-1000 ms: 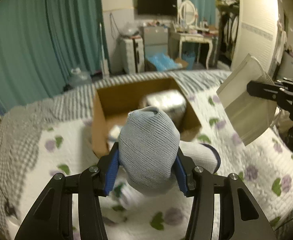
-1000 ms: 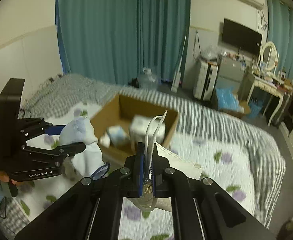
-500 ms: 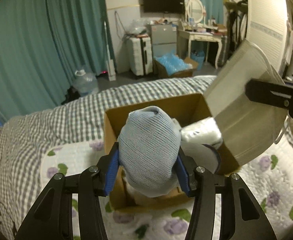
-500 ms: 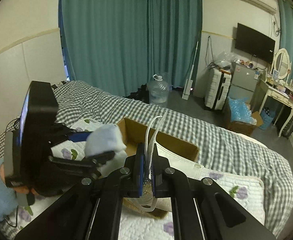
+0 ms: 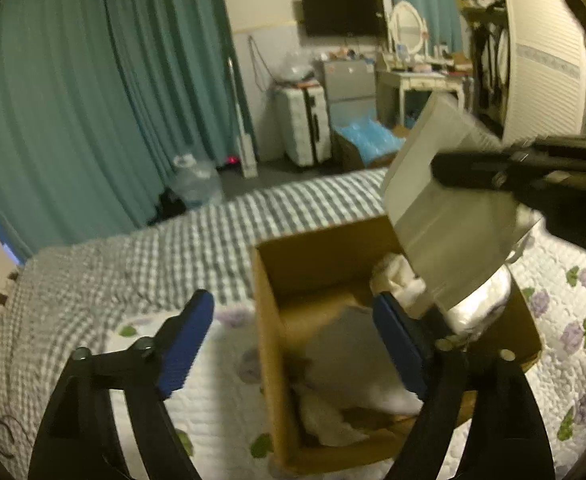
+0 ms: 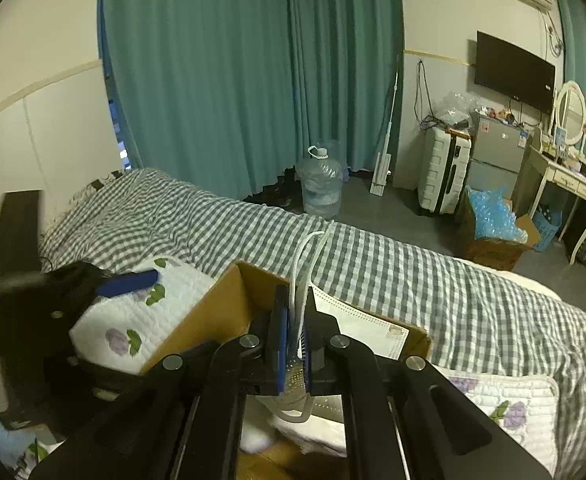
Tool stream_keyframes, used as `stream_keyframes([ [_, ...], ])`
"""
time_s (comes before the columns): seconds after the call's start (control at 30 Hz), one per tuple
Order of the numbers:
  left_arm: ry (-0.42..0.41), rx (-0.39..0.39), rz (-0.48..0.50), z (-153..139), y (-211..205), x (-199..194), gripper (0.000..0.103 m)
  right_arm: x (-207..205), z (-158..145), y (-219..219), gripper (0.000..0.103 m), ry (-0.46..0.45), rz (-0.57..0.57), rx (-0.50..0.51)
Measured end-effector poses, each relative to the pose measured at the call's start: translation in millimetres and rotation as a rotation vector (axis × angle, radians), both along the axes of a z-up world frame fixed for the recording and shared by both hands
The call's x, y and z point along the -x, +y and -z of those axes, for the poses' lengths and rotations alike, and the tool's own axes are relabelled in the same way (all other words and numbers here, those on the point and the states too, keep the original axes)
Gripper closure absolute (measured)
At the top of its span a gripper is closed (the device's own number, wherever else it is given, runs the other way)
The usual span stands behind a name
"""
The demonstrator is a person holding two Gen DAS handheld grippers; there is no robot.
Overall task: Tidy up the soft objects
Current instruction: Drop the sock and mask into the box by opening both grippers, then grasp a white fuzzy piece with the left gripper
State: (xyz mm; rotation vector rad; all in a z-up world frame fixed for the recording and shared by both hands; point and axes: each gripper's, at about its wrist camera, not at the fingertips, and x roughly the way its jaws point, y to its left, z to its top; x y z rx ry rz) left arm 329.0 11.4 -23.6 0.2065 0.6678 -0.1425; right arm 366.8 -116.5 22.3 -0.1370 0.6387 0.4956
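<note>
While the left gripper [image 5: 293, 340] fingers spread above the box [image 5: 277, 320], the right gripper [image 6: 295, 344] pinches a mask [image 6: 361, 328].

We could not make out the blurred grey shape [image 5: 345, 344] lying in the cardboard box [image 5: 269, 344], between the opening jaws of the left gripper [image 5: 293, 344]. The face mask [image 5: 449, 236] hid the box's far right corner; in the right wrist view, the right gripper [image 6: 296, 340] covered most of the box's inside

Brown cardboard box [image 5: 277, 360], grey-and-white checked bedspread [image 6: 413, 272], teal curtains [image 6: 253, 60], white face mask [image 6: 357, 328].
</note>
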Motion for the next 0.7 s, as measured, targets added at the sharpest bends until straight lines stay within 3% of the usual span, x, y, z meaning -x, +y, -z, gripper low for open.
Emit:
stream_keyframes([
  [0.07,-0.004,0.006,0.001,-4,4,2,0.018,-3,3,5,0.098,0.013,-0.002,0.007],
  [0.13,-0.003,0.009,-0.003,-9,8,6,0.018,-5,7,5,0.085,0.021,0.017,0.032],
  [0.2,-0.008,0.006,-0.008,-14,12,13,0.018,-2,7,5,0.03,0.017,0.046,0.056],
  [0.23,-0.011,0.008,-0.009,-17,13,16,0.018,1,6,3,0.025,0.006,0.055,0.056],
  [0.43,-0.035,0.024,-0.027,-41,22,42,0.017,31,-20,-10,0.025,-0.03,0.099,0.063],
  [0.57,-0.049,0.035,-0.037,-56,27,69,0.017,60,-41,-20,0.018,-0.053,0.135,0.083],
  [0.67,-0.063,0.031,-0.053,-61,28,87,0.009,88,-53,-28,0.015,-0.069,0.151,0.094],
  [0.7,-0.069,0.034,-0.057,-62,30,93,0.003,95,-55,-29,0.01,-0.074,0.157,0.095],
])
